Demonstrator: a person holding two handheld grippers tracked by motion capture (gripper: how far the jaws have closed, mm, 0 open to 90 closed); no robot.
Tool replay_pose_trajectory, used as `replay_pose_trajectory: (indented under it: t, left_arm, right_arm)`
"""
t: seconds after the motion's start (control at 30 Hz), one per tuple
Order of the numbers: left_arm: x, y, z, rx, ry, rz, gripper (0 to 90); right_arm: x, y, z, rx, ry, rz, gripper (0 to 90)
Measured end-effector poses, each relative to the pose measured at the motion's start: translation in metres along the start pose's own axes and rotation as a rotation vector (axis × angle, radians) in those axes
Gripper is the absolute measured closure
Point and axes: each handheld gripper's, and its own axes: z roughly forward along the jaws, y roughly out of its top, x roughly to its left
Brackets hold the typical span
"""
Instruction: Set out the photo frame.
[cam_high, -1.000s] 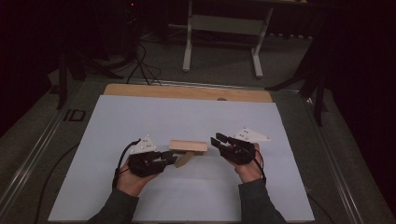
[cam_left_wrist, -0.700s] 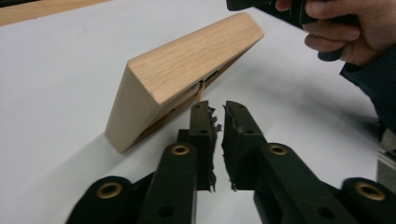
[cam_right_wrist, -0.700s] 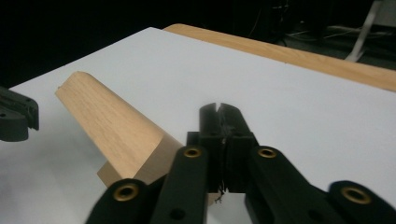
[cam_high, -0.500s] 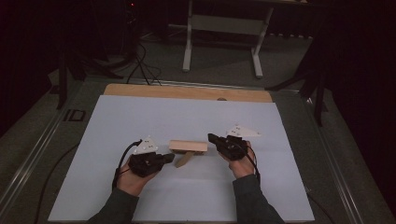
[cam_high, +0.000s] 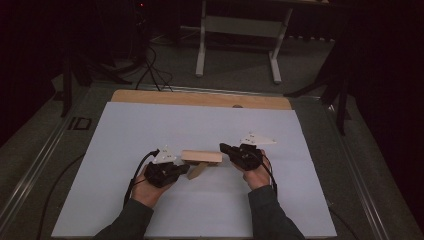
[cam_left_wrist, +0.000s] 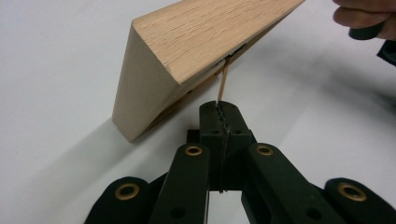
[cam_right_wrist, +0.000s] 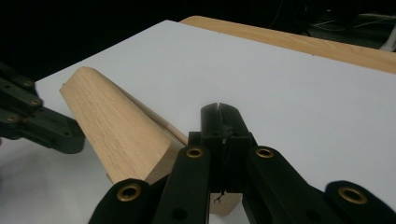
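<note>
A pale wooden block (cam_high: 201, 156) lies on the white sheet (cam_high: 150, 130) between my two grippers, with a thinner wooden piece (cam_high: 197, 170) angled out beneath it. My left gripper (cam_high: 186, 169) sits at the block's front left. In the left gripper view it (cam_left_wrist: 219, 105) is shut on a thin wooden stick (cam_left_wrist: 223, 84) that runs up into a slot under the block (cam_left_wrist: 196, 42). My right gripper (cam_high: 223, 148) is at the block's right end. In the right gripper view its jaws (cam_right_wrist: 219, 109) are shut above that end of the block (cam_right_wrist: 116, 130), with nothing visible between them.
The white sheet covers a wooden tabletop whose far edge (cam_high: 200, 98) shows as a tan strip. Metal rails (cam_high: 30, 170) run along both sides. A white stand (cam_high: 240, 30) and cables are on the dark floor beyond.
My right gripper has slid a little left, closer to the block's right end. The left gripper and the block have hardly moved.
</note>
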Motion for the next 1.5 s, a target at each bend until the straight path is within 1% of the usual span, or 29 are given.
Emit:
replay_pose_trajectory:
  t: [0.2, 0.53, 0.63, 0.93, 1.17, 1.37, 1.5]
  left_arm:
    - [0.003, 0.001, 0.004, -0.001, 0.021, -0.014, 89.7]
    - [0.004, 0.004, 0.009, -0.006, 0.032, -0.025, 89.7]
    - [0.004, 0.005, 0.01, -0.01, 0.033, -0.031, 89.7]
    - [0.005, 0.006, 0.015, -0.006, 0.034, -0.031, 89.7]
    - [0.006, 0.008, 0.017, -0.006, 0.034, -0.041, 89.7]
    - [0.005, 0.009, 0.019, -0.013, 0.034, -0.046, 89.7]
    - [0.003, 0.011, 0.019, -0.023, 0.026, -0.053, 89.7]
  right_arm:
    - [0.001, -0.001, 0.002, 0.009, 0.015, -0.011, 89.7]
    - [0.001, -0.001, 0.001, 0.015, 0.025, -0.014, 89.7]
    - [0.001, -0.001, 0.0, 0.016, 0.026, -0.019, 89.7]
    - [0.001, -0.001, -0.002, 0.021, 0.032, -0.025, 89.7]
    - [0.003, -0.002, -0.002, 0.025, 0.041, -0.034, 89.7]
    - [0.005, -0.003, -0.001, 0.035, 0.043, -0.038, 89.7]
    - [0.005, -0.004, -0.001, 0.04, 0.046, -0.045, 89.7]
